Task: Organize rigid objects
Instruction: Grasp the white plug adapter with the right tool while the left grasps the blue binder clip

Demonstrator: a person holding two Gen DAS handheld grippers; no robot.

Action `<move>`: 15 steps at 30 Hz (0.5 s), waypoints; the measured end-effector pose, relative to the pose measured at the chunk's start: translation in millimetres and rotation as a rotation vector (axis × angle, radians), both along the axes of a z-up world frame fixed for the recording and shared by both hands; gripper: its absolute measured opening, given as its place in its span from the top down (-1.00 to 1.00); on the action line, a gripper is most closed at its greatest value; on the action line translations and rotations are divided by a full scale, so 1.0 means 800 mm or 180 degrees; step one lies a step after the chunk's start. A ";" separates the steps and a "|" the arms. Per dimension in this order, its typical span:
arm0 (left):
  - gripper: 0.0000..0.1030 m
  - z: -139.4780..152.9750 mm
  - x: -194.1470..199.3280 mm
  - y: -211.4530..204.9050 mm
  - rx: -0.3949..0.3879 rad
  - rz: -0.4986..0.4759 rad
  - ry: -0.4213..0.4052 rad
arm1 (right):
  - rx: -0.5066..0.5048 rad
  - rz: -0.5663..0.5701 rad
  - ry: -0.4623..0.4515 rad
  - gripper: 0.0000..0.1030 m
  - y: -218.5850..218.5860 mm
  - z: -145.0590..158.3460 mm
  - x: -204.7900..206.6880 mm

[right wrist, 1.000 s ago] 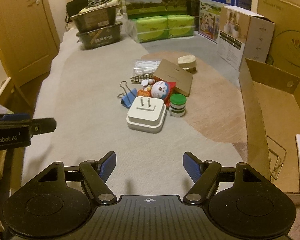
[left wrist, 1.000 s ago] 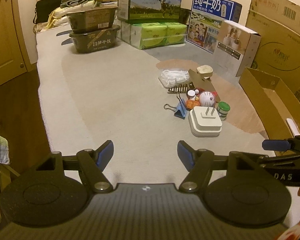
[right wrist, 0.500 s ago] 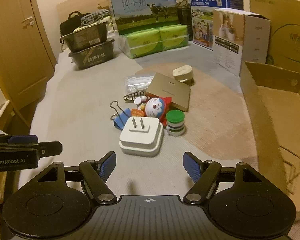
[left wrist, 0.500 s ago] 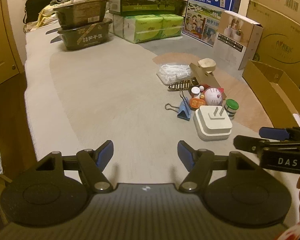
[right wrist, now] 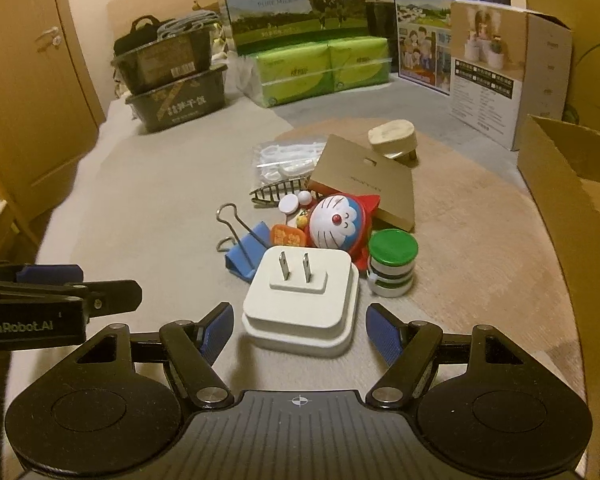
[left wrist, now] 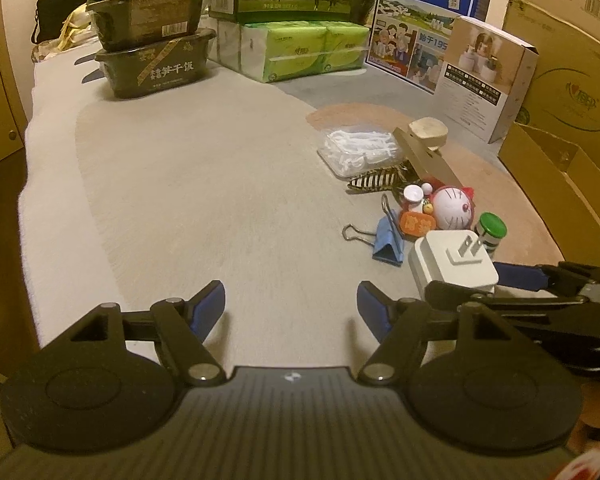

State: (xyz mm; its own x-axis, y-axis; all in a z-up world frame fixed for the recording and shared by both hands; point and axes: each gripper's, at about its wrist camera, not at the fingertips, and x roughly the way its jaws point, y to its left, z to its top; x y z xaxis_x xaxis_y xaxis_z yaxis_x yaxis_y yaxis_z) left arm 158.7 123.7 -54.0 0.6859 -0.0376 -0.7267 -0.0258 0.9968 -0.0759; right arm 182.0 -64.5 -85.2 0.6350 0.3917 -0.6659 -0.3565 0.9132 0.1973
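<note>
A pile of small things lies on the carpet. Nearest is a white plug adapter [right wrist: 300, 304] [left wrist: 452, 266], prongs up. Behind it are a blue binder clip [right wrist: 246, 254] [left wrist: 388, 238], a Doraemon toy [right wrist: 338, 222] [left wrist: 454, 208], a green-lidded jar [right wrist: 392, 262] [left wrist: 492, 228], a hair claw [right wrist: 278, 192], a bag of white floss picks [right wrist: 284, 158] and a flat brown box [right wrist: 364, 180]. My right gripper [right wrist: 300, 326] is open, its fingers either side of the adapter's near end. My left gripper [left wrist: 290, 306] is open and empty over bare carpet, left of the pile.
An open cardboard box [right wrist: 572, 200] [left wrist: 556, 176] stands to the right of the pile. Milk cartons [right wrist: 296, 0], green tissue packs [right wrist: 320, 66], dark trays [right wrist: 176, 92] and a white carton [right wrist: 500, 80] line the back. A wooden door [right wrist: 32, 80] is at the left.
Both grippers have moved forward toward the pile. The right gripper's open fingers now flank the white adapter, which was well ahead before.
</note>
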 end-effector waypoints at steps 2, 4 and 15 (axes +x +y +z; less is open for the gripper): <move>-0.37 -0.003 0.004 0.001 -0.0010 -0.0009 0.0001 | -0.0027 -0.0018 -0.0017 -0.42 0.004 -0.003 0.004; -0.37 -0.005 0.007 0.000 -0.0027 -0.0020 0.0003 | -0.0038 -0.0032 -0.0025 -0.41 0.006 -0.006 0.008; -0.37 -0.011 0.021 -0.018 -0.0107 -0.0304 -0.0029 | -0.0113 0.0005 -0.0025 -0.30 -0.028 -0.001 -0.015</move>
